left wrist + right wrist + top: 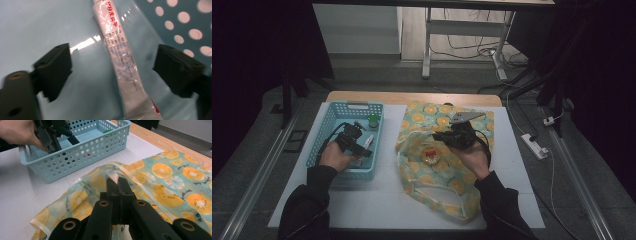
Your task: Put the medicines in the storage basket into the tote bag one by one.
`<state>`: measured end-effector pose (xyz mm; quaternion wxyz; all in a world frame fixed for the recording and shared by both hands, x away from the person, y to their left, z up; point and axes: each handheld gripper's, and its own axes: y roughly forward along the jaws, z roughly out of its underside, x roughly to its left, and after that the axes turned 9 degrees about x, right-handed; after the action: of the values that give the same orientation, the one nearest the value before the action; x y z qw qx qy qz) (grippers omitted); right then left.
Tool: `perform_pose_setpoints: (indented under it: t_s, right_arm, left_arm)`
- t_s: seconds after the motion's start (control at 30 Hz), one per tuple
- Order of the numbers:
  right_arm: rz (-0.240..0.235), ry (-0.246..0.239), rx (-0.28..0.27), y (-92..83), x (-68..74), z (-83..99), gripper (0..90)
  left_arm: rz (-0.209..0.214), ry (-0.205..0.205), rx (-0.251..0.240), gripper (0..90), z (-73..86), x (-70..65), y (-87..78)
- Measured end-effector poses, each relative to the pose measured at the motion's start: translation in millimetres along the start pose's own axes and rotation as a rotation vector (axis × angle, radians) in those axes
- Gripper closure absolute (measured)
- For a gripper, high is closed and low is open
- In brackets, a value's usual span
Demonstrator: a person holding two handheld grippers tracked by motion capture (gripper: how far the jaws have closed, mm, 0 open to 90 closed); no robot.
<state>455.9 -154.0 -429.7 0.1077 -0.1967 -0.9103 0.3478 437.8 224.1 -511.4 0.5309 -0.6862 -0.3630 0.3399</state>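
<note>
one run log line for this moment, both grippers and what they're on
left gripper: open, astride white tube in blue basket | right gripper: shut on fruit-print bag rim | tube not gripped

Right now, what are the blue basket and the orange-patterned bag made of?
The light blue perforated basket looks like rigid moulded plastic: even round holes, smooth sheen. The orange-slice patterned bag seems thin glossy plastic film or coated fabric: it crumples and folds softly.

Both sleeves (307,200) were dark, ending at the wrists. Each claw (117,181) was black, with blocky square pads (53,67) on pivoted arms showing round screw holes. A black cable (328,136) looped from the left claw (354,142); a grey three-cornered plate (466,117) topped the right.
</note>
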Motion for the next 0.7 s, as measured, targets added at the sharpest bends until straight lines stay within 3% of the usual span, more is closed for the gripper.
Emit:
perform_pose_setpoints:
  t_s: [0.13, 0.27, 0.5, 0.7]
  right_arm:
    - [0.000, 0.003, 0.001, 0.4, -0.7, 0.3, 90.0]
    - [-0.001, 0.005, 0.002, 0.9, -1.5, 0.7, 90.0]
    - [0.001, 0.006, 0.005, 0.7, -2.2, 0.9, 90.0]
    - [0.002, 0.006, 0.004, 0.0, -2.7, 0.6, 90.0]
  left_arm:
    - [0.009, 0.010, 0.010, 34.4, -0.7, -0.7, 1.1]
    - [0.011, 0.014, 0.028, 43.3, -1.9, -0.7, 2.2]
    - [0.032, -0.017, 0.033, 55.0, -3.3, 1.2, 0.8]
    - [0.025, -0.038, 0.041, 64.5, -4.0, 1.7, 0.2]
